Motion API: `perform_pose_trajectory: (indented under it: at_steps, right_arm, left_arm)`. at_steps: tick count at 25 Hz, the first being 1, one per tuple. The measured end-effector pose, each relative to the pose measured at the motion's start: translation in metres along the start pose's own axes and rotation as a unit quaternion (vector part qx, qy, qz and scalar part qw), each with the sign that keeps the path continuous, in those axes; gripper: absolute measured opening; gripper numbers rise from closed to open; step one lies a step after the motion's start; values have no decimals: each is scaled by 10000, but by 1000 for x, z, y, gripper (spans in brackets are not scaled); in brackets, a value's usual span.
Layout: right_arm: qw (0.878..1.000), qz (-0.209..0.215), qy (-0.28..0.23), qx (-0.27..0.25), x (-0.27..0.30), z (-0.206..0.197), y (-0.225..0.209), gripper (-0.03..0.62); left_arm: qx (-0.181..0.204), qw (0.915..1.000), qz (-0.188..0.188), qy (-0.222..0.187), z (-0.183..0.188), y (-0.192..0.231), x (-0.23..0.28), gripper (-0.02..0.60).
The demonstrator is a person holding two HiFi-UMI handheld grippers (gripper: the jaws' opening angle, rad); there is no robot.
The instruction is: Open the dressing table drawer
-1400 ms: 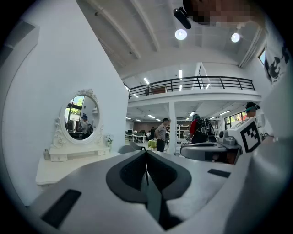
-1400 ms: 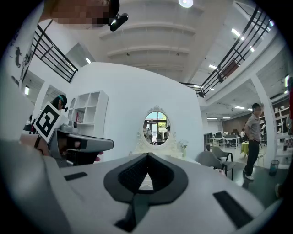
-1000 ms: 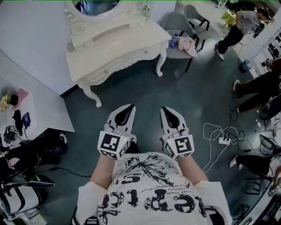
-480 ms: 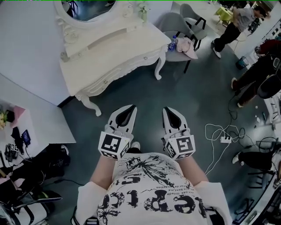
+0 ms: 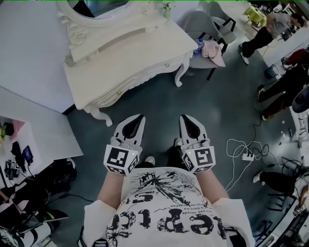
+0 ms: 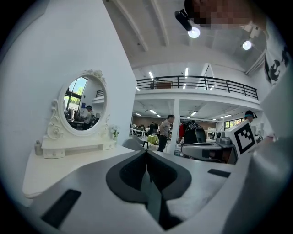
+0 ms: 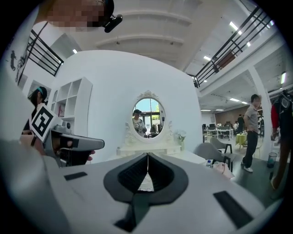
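The white dressing table (image 5: 130, 53) with its oval mirror (image 5: 104, 7) stands ahead at the upper left of the head view. Its drawer front (image 5: 142, 79) carries two small knobs (image 5: 167, 64) and looks closed. My left gripper (image 5: 139, 118) and right gripper (image 5: 186, 118) are side by side over the dark floor, short of the table and touching nothing. Both are shut and hold nothing. In the left gripper view the left gripper (image 6: 146, 153) points past the tabletop (image 6: 68, 160). The right gripper (image 7: 148, 155) points at the mirror (image 7: 149, 118).
A grey chair (image 5: 200, 24) with a pink cloth and a bottle stands right of the table. Cables and a power strip (image 5: 246, 154) lie on the floor at right, near several people. A white desk (image 5: 43, 130) and bags are at left.
The dressing table has grown larger and nearer in the head view as I walk toward it. Both grippers stay shut, side by side.
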State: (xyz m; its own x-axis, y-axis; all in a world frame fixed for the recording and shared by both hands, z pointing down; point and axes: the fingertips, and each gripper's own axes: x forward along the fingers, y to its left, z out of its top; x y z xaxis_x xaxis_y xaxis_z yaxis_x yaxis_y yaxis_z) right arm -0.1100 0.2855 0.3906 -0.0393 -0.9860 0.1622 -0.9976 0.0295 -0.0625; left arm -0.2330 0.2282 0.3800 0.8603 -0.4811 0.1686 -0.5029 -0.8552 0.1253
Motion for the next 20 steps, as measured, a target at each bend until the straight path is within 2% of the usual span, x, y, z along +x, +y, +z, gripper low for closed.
perform_pose_trajectory:
  at_steps: [6, 15, 20]
  right_arm:
    - [9990, 435, -15, -33, 52, 4, -52, 18]
    - [9924, 1220, 77, -157, 135, 30, -166, 18]
    - [9894, 1428, 138, -202, 178, 34, -218, 18]
  left_arm:
    - [-6, 9989, 464, -48, 7, 16, 59, 20]
    - [112, 9927, 1191, -139, 42, 17, 178, 20]
    - [-165, 9866, 1604, -234, 43, 32, 229, 20]
